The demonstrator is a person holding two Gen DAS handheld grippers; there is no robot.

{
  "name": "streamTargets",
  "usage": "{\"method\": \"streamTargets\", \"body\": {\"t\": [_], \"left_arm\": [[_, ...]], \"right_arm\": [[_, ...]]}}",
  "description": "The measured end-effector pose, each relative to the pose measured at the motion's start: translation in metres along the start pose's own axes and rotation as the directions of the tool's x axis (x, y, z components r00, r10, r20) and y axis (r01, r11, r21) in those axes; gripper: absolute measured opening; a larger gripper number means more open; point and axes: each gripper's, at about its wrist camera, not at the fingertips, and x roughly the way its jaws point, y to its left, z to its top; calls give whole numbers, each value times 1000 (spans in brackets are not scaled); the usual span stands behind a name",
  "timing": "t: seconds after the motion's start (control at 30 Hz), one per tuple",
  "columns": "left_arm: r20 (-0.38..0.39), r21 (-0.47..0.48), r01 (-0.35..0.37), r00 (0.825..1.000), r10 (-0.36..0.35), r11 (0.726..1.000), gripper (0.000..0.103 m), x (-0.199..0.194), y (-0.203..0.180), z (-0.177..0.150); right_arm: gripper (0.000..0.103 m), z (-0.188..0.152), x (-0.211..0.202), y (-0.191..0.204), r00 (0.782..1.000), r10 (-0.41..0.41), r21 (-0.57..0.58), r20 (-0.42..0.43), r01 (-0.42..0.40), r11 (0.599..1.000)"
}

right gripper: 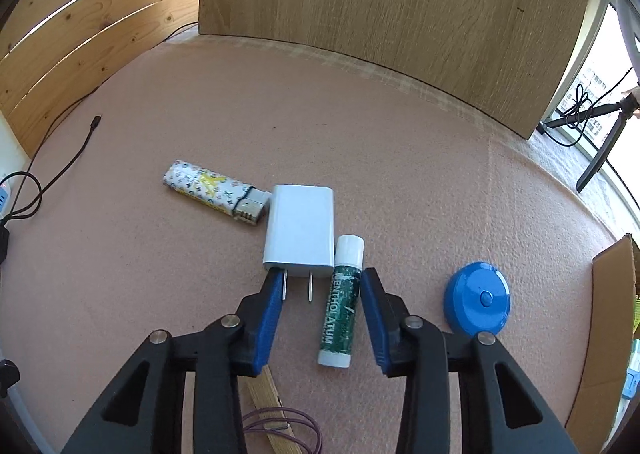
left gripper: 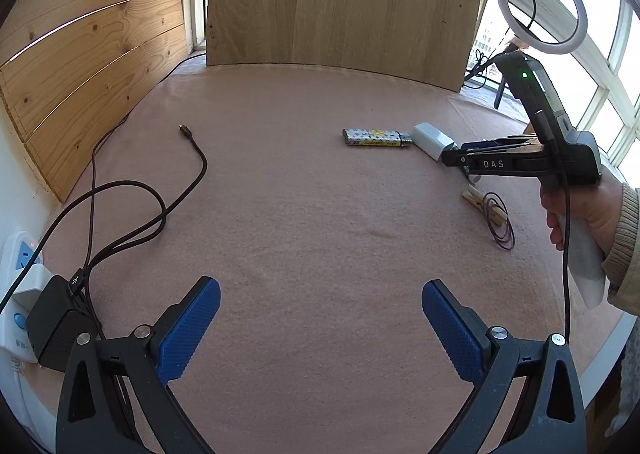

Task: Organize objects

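A: White plastic, hard and glossy: charger (right gripper: pixel 299 228) lying flat toward the right edge of the pink cloth (right gripper: pixel 400 157), prongs aimed back at the right gripper (right gripper: pixel 322 276).

B: Looks light and stiff. No give under the pads, probably, and slick on the broad faces. Better taken across the two long sides than by the thin prongs.

A: And lying right against the charger's right side, parallel to it: lip balm (right gripper: pixel 342 302), white cap toward the far edge.

B: Light too, but round. Likely to roll or squirt out if pinched off centre. Best gripped mid-barrel, on the green label, square across.

A: Right gripper set narrow, with the prongs and the upper barrel both between the fingers. One tip at the charger's corner, the other against the lip balm.

B: Squeezing, or only bracketing?

A: Cannot tell from here. Risky anyway with two things in one pinch; likely to skew one of them.

B: Left gripper (left gripper: pixel 320 328)?

A: Spread wide, holding nothing, over the near-left part of the cloth.

B: Neighbours to mind?

A: Lighter (right gripper: pixel 212 189) with its metal end at the charger's far-left corner, touching or nearly so. Blue tape measure (right gripper: pixel 478 300) just beside the right finger, apart from it.
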Motion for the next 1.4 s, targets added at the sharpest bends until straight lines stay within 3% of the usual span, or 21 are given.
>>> {"method": "streamTargets", "body": {"t": [0.17,0.23,0.3,0.37,0.47,0.53,0.7,0.87,0.97,1.2,1.27,1.33,1.4], "left_arm": [[-12,20,5,1000,-4,1000,102,11,-21,1],[-19,15,6,1000,-6,1000,102,13,-27,0],[-23,17,6,1000,-5,1000,102,16,-34,1],[-29,25,2,1000,-1,1000,102,19,-40,1],[-36,27,-4,999,5,1000,102,24,-46,3],[-34,23,-4,999,5,1000,102,26,-50,3],[-35,26,9,999,-8,1000,102,36,-61,5],[-9,92,51,999,-51,994,102,50,-86,16],[-12,135,61,998,-60,989,102,66,-103,26],[-70,139,171,984,-163,975,102,93,-146,29],[-75,167,144,988,-133,975,102,101,-163,28],[-68,202,75,996,-63,976,94,109,-177,26],[-44,231,76,997,-68,970,78,109,-186,25]], "right_arm": [[32,-1,-6,-3,1000,20,-12,0,-20,1000],[61,2,-13,-1,999,18,-39,27,-17,999],[67,9,-20,5,996,28,-100,80,-20,995],[67,19,-14,10,996,34,-161,80,-21,987],[66,31,11,16,998,57,-222,-7,-57,973],[32,34,21,14,995,90,-208,-35,-96,973],[32,30,14,3,991,128,-153,-24,-131,980],[32,10,-30,-29,988,150,-60,41,-147,987],[32,-16,-51,-50,990,141,-16,32,-140,990],[32,-109,-71,-103,995,94,163,-23,-89,983],[32,-130,-73,-113,996,86,202,-28,-79,976],[32,-143,-75,-120,996,88,235,-28,-79,969],[32,-151,-80,-124,996,89,249,-17,-82,965]]}}
